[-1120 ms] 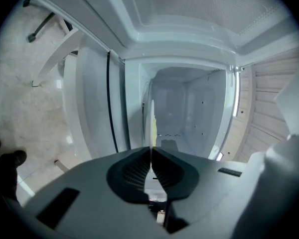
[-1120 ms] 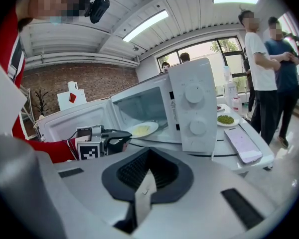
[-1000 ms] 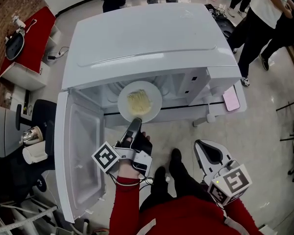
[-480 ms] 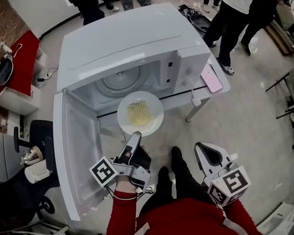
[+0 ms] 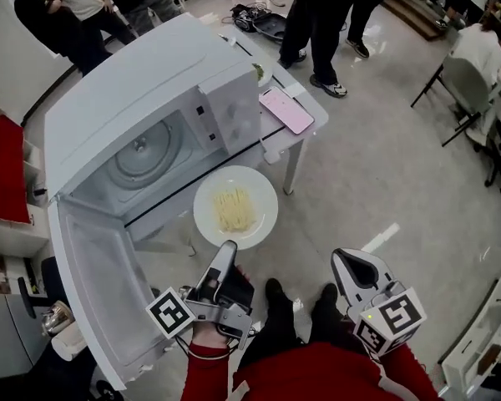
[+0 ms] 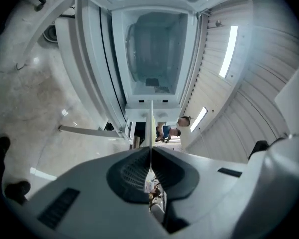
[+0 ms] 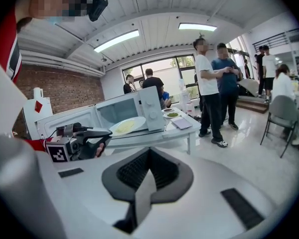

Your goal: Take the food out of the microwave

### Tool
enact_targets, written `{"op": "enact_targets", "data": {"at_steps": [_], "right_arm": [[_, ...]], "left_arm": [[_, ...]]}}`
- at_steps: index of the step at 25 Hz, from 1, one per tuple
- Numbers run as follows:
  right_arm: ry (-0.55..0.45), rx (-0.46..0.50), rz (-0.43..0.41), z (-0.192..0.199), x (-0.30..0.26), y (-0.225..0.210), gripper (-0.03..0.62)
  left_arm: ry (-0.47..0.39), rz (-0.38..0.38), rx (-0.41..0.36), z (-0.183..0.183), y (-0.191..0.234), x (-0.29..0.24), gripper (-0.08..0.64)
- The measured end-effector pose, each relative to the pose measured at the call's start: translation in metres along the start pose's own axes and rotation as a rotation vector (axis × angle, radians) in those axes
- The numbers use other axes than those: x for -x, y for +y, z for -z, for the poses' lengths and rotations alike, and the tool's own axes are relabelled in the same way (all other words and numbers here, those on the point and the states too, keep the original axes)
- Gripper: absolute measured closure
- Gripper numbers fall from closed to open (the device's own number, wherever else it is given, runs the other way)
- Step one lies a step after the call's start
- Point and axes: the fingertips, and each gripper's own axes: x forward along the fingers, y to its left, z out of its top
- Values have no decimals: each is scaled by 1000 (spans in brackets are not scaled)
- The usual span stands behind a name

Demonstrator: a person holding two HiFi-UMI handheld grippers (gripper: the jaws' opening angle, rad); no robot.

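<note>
You are clamping your left gripper on the near rim of the plate; in the left gripper view the plate is showing edge-on as a thin line pinched between the closed jaws. The plate is lying straight ahead of that gripper, past its tips, so the gripper's long axis is pointing across the plate at the open microwave. The plate is round and has no long axis of its own, but the food on it is running in a pale strip roughly in line with the gripper.

The plate is hanging in the air outside the cavity, in front of the table edge and to the right of the swung-open door, touching neither as far as the head view is showing.

You are holding your right gripper low and well apart to the right, with its jaws together on nothing. It is clearly farther from the plate than the left one, so the load is sitting on a single rim grip, and I judge that any tilt is risking the food sliding.

Counting: one plate, one heap of food, one microwave with one bare turntable inside, one phone on the table, and two grippers.
</note>
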Motion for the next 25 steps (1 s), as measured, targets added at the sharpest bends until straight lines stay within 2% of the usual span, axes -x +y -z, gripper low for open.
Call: {"op": "enact_targets", "data": {"at_steps": [5, 16, 25], "right_arm": [[-32, -32, 49, 6, 33, -20, 581], [-86, -48, 88, 13, 85, -52, 581], [-119, -89, 172, 25, 124, -72, 581]], "left_arm": [[68, 6, -2, 42, -6, -14, 541], [174, 4, 9, 124, -8, -22, 541], [317, -17, 24, 185, -3, -27, 541]]}}
